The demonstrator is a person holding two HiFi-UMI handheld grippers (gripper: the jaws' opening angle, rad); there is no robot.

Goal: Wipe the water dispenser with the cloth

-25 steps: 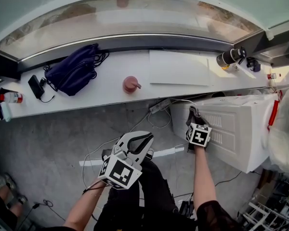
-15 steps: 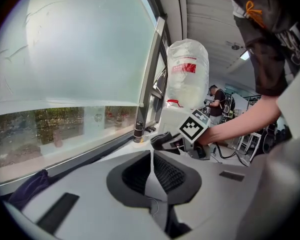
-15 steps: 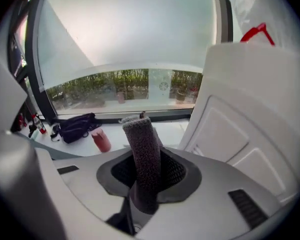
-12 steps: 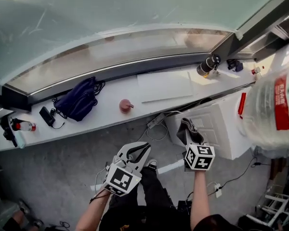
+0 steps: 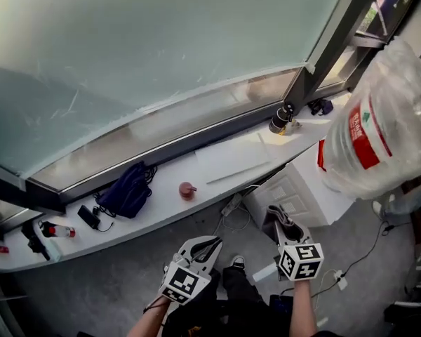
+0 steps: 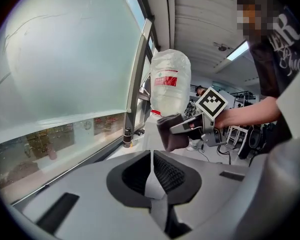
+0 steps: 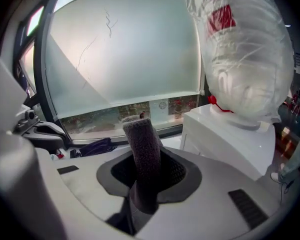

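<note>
The right gripper (image 7: 146,176) is pinching a dark grey knitted cloth (image 7: 141,141) between its jaws, and the cloth is sticking upright out of them. The left gripper (image 6: 152,179) is hanging at nine o'clock of the right one, with its jaws pressed together on nothing. The white box-shaped water dispenser (image 5: 298,188), carrying a large clear plastic bottle (image 5: 379,128), is standing at two o'clock of the cloth, near it but not touching. A dark blue fabric bag (image 5: 126,190) is lying on the white windowsill (image 5: 217,163) at eleven o'clock.
</note>
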